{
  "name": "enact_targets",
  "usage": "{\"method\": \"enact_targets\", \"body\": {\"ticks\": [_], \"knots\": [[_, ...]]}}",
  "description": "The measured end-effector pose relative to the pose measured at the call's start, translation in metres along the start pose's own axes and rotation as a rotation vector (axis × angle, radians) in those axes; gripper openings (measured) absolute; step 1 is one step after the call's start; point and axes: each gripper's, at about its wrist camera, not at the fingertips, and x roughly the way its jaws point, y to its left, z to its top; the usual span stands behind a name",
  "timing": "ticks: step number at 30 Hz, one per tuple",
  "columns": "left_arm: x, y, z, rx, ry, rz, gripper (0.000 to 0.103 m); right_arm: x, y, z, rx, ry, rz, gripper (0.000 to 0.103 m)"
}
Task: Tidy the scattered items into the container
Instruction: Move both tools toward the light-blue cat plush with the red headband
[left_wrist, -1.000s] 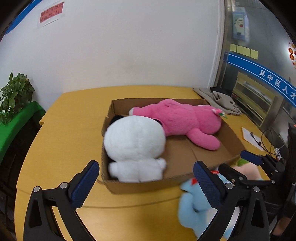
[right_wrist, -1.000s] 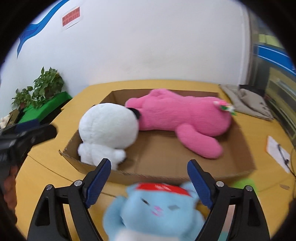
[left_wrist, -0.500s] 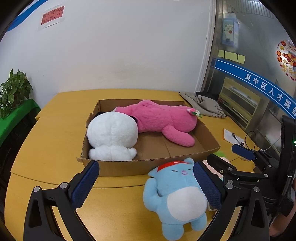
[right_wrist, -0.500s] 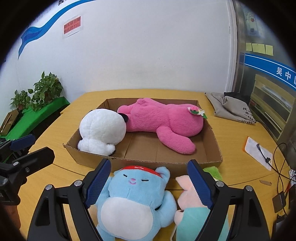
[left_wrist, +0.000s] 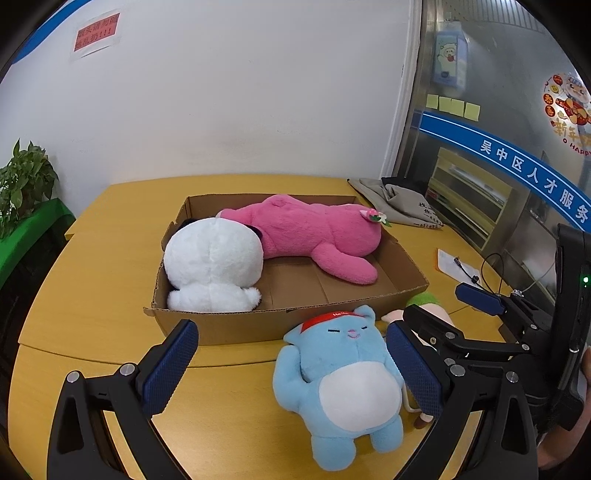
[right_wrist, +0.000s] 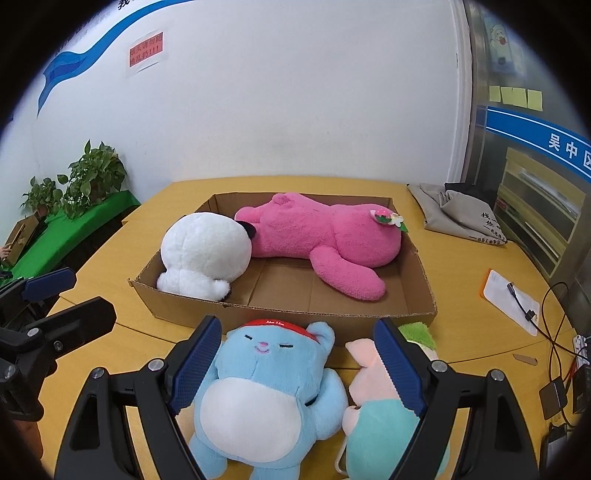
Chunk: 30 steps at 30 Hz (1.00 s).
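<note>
Both grippers have pulled back from the cardboard box (right_wrist: 417, 258). The blue plush (right_wrist: 266, 391) now lies in full view. The left gripper (left_wrist: 291, 365) and right gripper (right_wrist: 295, 362) gape wide, holding nothing.

Pink-and-teal plush (right_wrist: 380, 432): lower body cut by frame edge in right wrist view, mostly hidden behind right gripper (left_wrist: 461, 310) in left wrist view. Green plush (right_wrist: 419, 332): only tuft visible behind box (right_wrist: 417, 258) corner. White plush (left_wrist: 212, 258) face hidden. Red wall notice (right_wrist: 146, 53) text unreadable.
</note>
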Motion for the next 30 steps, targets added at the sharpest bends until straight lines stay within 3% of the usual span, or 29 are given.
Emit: {"method": "enact_targets", "body": {"ticks": [17, 23, 27, 30], "knots": [[0.011, 0.007, -0.010, -0.016, 0.045, -0.013, 0.103, 0.007, -0.002, -0.011, 0.013, 0.022, 0.029, 0.085], [0.034, 0.021, -0.024, -0.048, 0.102, -0.035, 0.103, 0.035, 0.001, -0.036, 0.021, 0.113, 0.077, 0.085], [0.058, 0.039, -0.043, -0.097, 0.165, -0.050, 0.103, 0.067, 0.022, -0.066, -0.062, 0.200, 0.118, 0.085], [0.068, 0.053, -0.056, -0.123, 0.199, -0.045, 0.103, 0.077, 0.033, -0.078, -0.074, 0.206, 0.196, 0.085]]}}
